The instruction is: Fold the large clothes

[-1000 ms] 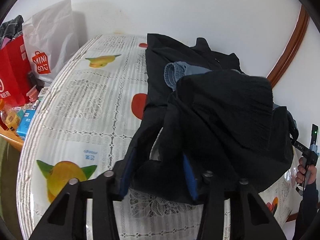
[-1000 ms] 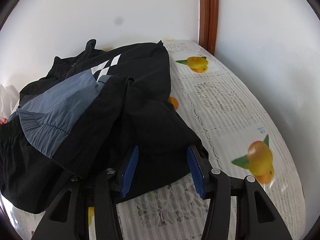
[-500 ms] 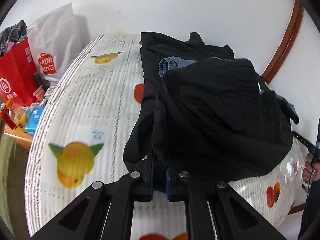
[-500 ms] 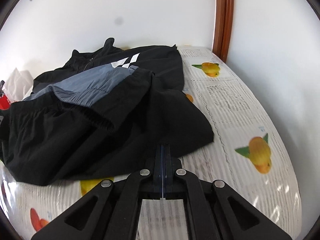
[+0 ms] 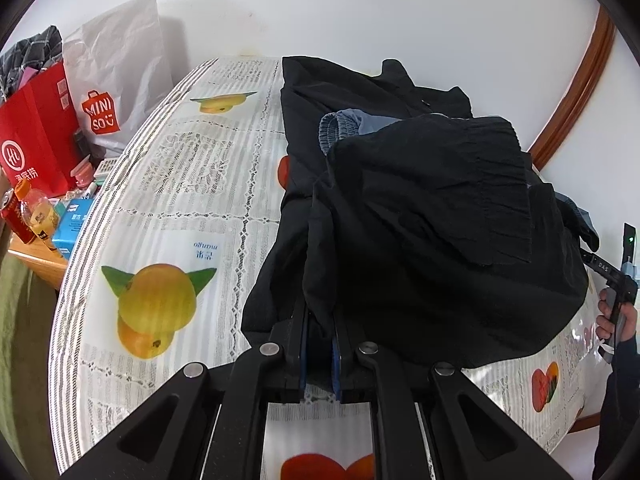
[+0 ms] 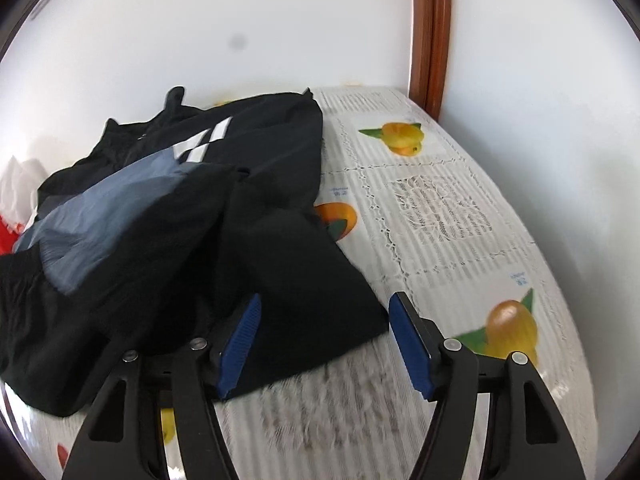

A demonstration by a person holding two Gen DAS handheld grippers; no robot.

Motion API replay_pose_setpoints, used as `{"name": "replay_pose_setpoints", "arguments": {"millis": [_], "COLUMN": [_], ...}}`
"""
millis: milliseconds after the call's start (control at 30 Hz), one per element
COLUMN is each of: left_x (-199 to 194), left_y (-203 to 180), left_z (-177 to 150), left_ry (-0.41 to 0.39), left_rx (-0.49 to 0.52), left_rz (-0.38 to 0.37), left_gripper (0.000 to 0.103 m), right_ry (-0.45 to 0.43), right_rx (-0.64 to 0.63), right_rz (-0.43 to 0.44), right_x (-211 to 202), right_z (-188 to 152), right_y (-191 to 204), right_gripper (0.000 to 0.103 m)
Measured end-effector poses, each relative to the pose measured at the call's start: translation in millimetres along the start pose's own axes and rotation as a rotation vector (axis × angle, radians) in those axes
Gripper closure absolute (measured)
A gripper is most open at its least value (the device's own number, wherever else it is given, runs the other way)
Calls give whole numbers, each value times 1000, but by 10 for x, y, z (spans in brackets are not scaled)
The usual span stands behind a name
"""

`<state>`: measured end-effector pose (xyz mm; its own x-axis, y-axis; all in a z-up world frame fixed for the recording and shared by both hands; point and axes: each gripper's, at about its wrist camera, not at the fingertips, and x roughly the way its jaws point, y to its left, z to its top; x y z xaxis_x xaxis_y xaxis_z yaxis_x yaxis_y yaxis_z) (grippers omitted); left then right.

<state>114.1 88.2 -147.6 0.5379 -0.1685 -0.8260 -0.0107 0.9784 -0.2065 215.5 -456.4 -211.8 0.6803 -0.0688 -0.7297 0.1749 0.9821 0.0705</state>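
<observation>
L tongs (image 5: 320, 354) pinch black-and-grey nylon jacket (image 5: 420, 216) hem; R tongs (image 6: 325, 346) opening, corner lying between, ungripped. Risk: one-sided pull skews fold on table (image 6: 440, 216).

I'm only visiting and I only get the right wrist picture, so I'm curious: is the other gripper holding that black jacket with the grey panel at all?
Observer: Yes. In the left wrist view the left gripper is shut on a fold at the near edge of the black jacket.
Visitor: What are the red and white bits at my picture's left edge?
Observer: A red paper shopping bag and a white plastic bag with a red logo, standing just past the table's far left side.
Visitor: Is a person visible anywhere?
Observer: Only a hand in a dark sleeve at the right edge, wrapped around a gripper's handle.
</observation>
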Motion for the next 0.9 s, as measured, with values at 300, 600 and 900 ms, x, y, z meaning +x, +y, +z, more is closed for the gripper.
{"name": "replay_pose_setpoints", "arguments": {"millis": [300, 600, 900], "left_x": [47, -148, -378], "left_y": [-6, -2, -43], "left_z": [28, -119, -515], "left_ry": [-11, -17, -5], "left_rx": [10, 10, 19], "left_rz": [45, 43, 22], "left_gripper": [94, 94, 94], "right_ry": [-21, 0, 19], "right_rx": [-47, -45, -39], "right_rz": [90, 85, 19], "right_x": [32, -385, -743], "right_z": [-111, -408, -734], "right_y": [41, 75, 122], "right_gripper": [92, 94, 94]}}
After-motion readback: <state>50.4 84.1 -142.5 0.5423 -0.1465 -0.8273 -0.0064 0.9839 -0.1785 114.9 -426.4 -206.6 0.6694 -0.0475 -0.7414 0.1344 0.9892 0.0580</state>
